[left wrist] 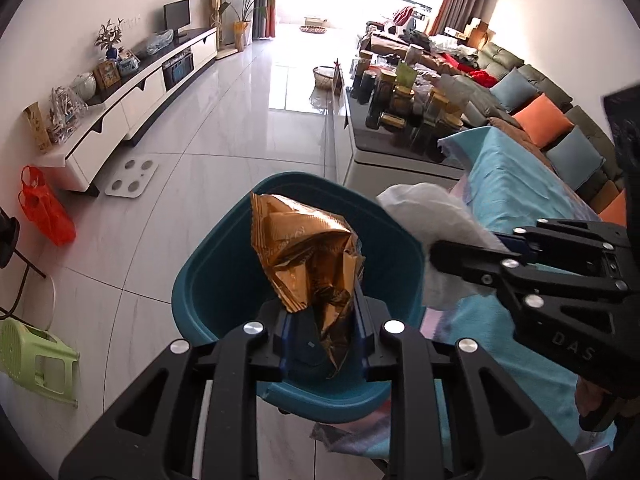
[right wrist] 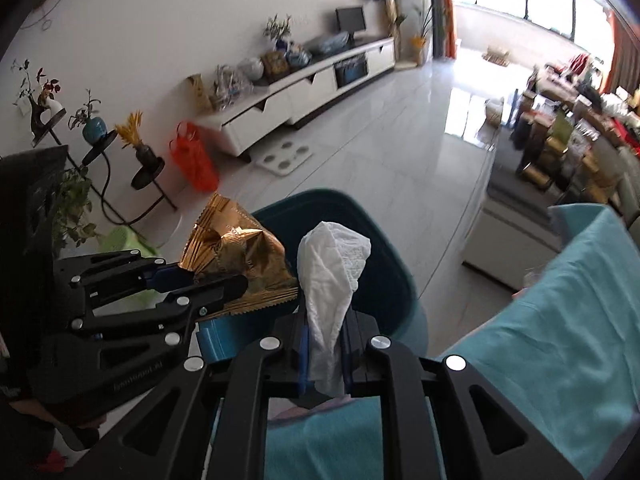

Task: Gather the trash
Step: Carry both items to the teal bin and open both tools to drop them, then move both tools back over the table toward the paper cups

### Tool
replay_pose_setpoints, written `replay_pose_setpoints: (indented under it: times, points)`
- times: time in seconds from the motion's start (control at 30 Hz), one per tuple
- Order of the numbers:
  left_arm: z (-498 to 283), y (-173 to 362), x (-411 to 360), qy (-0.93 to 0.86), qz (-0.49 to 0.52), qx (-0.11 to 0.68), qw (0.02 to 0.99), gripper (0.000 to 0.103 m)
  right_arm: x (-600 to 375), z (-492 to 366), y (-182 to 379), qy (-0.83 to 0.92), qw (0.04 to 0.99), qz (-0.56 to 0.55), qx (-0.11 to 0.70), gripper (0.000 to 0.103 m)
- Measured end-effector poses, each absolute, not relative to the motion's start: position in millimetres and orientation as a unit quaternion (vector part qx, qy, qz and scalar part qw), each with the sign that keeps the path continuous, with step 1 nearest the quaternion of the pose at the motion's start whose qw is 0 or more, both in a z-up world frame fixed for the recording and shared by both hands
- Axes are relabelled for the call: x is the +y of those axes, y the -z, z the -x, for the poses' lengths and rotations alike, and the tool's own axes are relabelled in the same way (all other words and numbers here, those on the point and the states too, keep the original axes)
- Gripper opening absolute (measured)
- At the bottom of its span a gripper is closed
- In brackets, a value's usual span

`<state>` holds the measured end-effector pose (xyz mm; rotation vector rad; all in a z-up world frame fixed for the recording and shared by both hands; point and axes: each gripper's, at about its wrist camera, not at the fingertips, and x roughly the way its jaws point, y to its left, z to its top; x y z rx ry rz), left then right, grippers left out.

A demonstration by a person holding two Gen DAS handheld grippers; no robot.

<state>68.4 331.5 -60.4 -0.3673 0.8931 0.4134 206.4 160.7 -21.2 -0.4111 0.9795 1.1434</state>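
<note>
My left gripper (left wrist: 320, 316) is shut on a crumpled gold foil wrapper (left wrist: 304, 248), held over the open mouth of a teal trash bin (left wrist: 208, 276). From the right wrist view the same wrapper (right wrist: 236, 256) sits in the left gripper (right wrist: 240, 284), above the bin's left rim. My right gripper (right wrist: 325, 332) is shut on a crumpled white tissue (right wrist: 332, 264), which stands up over the bin (right wrist: 384, 264). In the left wrist view the tissue (left wrist: 432, 216) and the right gripper (left wrist: 464, 256) hang at the bin's right rim.
The bin stands on a pale tiled floor beside a table under a teal cloth (left wrist: 508, 184). Further off are a red plastic bag (left wrist: 44, 208), a green stool (left wrist: 32, 352), a white scale (left wrist: 132, 180), a TV cabinet (left wrist: 148, 80) and a cluttered coffee table (left wrist: 400, 116).
</note>
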Motion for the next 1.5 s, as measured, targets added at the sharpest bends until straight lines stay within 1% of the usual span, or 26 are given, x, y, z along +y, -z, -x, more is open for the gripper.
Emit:
replay_pose_setpoints:
  times: [0.03, 0.13, 0.23, 0.27, 0.3, 0.33, 0.4, 0.43, 0.47, 0.53, 0.57, 0.6, 0.67, 0.73, 0.77, 0.8, 0.87, 1.03, 1.07, 1.17, 1.27, 1.5]
  points:
    - [-69, 62, 333, -0.199, 0.176, 0.428, 0.864, 0.024, 166, -208, 24, -0.512, 0.709, 0.190, 0.446, 0.012]
    - [-72, 68, 326, -0.205, 0.174, 0.434, 0.860, 0.025, 176, -210, 34, -0.514, 0.696, 0.195, 0.462, 0.018]
    - [-76, 72, 327, -0.210, 0.174, 0.439, 0.856, 0.026, 181, -209, 38, -0.511, 0.691, 0.206, 0.468, 0.020]
    - [-77, 74, 329, -0.213, 0.175, 0.442, 0.854, 0.028, 181, -214, 43, -0.510, 0.689, 0.206, 0.472, 0.030]
    - [-78, 75, 330, -0.213, 0.178, 0.444, 0.852, 0.029, 183, -215, 46, -0.512, 0.685, 0.202, 0.478, 0.043]
    - [-78, 77, 332, -0.217, 0.178, 0.448, 0.849, 0.031, 184, -215, 46, -0.512, 0.684, 0.200, 0.479, 0.045]
    - [-79, 80, 335, -0.222, 0.179, 0.451, 0.846, 0.047, 183, -219, 46, -0.507, 0.689, 0.201, 0.477, 0.045]
    - [-79, 81, 337, -0.225, 0.182, 0.451, 0.844, 0.053, 182, -221, 46, -0.508, 0.689, 0.199, 0.477, 0.045]
    - [-79, 82, 339, -0.226, 0.185, 0.451, 0.843, 0.063, 181, -223, 46, -0.507, 0.690, 0.196, 0.477, 0.045]
    - [-78, 83, 339, -0.229, 0.187, 0.452, 0.842, 0.065, 175, -230, 43, -0.507, 0.696, 0.184, 0.475, 0.045]
    - [-78, 83, 339, -0.230, 0.186, 0.452, 0.842, 0.070, 171, -233, 43, -0.507, 0.698, 0.176, 0.474, 0.045]
    - [-77, 83, 341, -0.231, 0.185, 0.452, 0.841, 0.080, 167, -235, 39, -0.507, 0.702, 0.169, 0.472, 0.045]
    - [-75, 80, 342, -0.235, 0.186, 0.446, 0.843, 0.086, 154, -237, 30, -0.504, 0.715, 0.161, 0.458, 0.047]
    - [-74, 74, 340, -0.239, 0.188, 0.436, 0.847, 0.094, 133, -239, 14, -0.503, 0.732, 0.140, 0.438, 0.054]
    - [-73, 70, 339, -0.239, 0.192, 0.429, 0.850, 0.098, 124, -237, 6, -0.502, 0.741, 0.135, 0.425, 0.061]
    - [-73, 64, 336, -0.233, 0.197, 0.420, 0.855, 0.098, 112, -234, -2, -0.498, 0.754, 0.129, 0.409, 0.070]
    - [-74, 52, 328, -0.212, 0.205, 0.401, 0.867, 0.098, 77, -229, -20, -0.489, 0.782, 0.108, 0.372, 0.081]
    - [-95, 20, 286, -0.154, 0.205, 0.361, 0.896, 0.098, -26, -222, -49, -0.426, 0.846, 0.045, 0.316, 0.089]
    - [-101, 16, 274, -0.141, 0.204, 0.356, 0.901, 0.098, -44, -221, -51, -0.415, 0.855, 0.034, 0.309, 0.092]
    - [-118, 4, 229, -0.081, 0.193, 0.342, 0.916, 0.098, -114, -210, -54, -0.363, 0.886, -0.010, 0.287, 0.095]
    - [-138, -1, 175, -0.021, 0.166, 0.341, 0.925, 0.098, -177, -194, -48, -0.297, 0.913, -0.030, 0.277, 0.095]
    - [-160, 3, 48, 0.075, 0.075, 0.345, 0.933, 0.098, -285, -151, -35, -0.142, 0.954, -0.033, 0.261, 0.096]
